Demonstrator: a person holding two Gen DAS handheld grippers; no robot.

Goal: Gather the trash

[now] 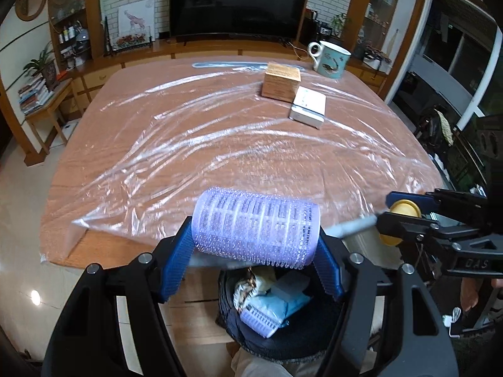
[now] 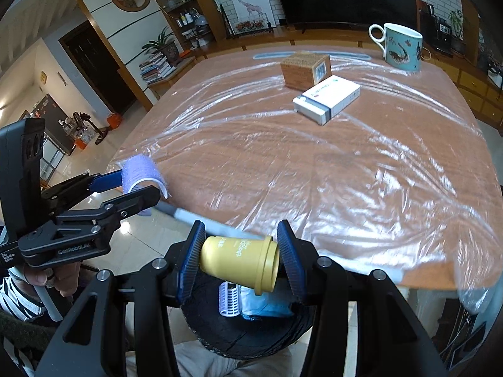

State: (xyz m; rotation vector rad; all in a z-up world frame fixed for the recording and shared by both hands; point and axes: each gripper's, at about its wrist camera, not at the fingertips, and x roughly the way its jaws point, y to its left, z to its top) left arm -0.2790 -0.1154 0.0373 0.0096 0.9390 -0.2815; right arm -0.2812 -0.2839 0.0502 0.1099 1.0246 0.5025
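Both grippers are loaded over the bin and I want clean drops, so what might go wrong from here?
1. The roller is long next to the bin opening and could catch the rim or bounce out.
2. The cup is pinched end to end, so it may roll off the pile.
3. The two grippers are close and could bump.

A lilac bristled hair roller point(image 1: 255, 226) is held crosswise above a dark trash bin point(image 1: 301, 339) – another roller point(image 1: 259, 319) and pale blue wrappers point(image 1: 283, 303) are seen inside it – while a yellow plastic cup point(image 2: 240, 259) is held on its side over the same bin
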